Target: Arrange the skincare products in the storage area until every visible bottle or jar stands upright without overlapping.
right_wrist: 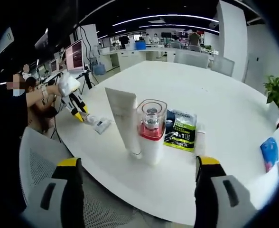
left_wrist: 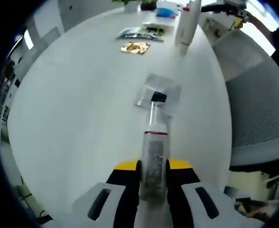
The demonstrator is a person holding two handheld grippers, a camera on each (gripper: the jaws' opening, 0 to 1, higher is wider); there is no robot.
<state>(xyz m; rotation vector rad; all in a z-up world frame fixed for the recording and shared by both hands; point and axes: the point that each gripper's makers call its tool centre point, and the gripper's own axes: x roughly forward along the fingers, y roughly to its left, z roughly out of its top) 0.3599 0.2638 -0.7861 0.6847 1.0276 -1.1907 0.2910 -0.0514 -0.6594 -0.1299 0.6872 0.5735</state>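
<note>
While my left gripper (left_wrist: 153, 183) clamps a slim clear bottle (left_wrist: 154, 152), my right gripper (right_wrist: 135, 190) hangs wide open short of the other products.

In the left gripper view, the bottle lies along the jaws, its black cap over a silver sachet (left_wrist: 158, 92) on the white table (left_wrist: 78, 109); a gold packet (left_wrist: 135, 47) lies farther off. In the right gripper view, I see a white tube (right_wrist: 124, 119) upright, touching (or nearly) a red-collared clear-capped bottle (right_wrist: 151, 130), a green sachet (right_wrist: 180, 129) lying flat behind.

Only readable bit imo: big white "4" + maybe "1" on the green sachet (right_wrist: 180, 129), right gripper view. Bottle label print's too blurry tbh.
</note>
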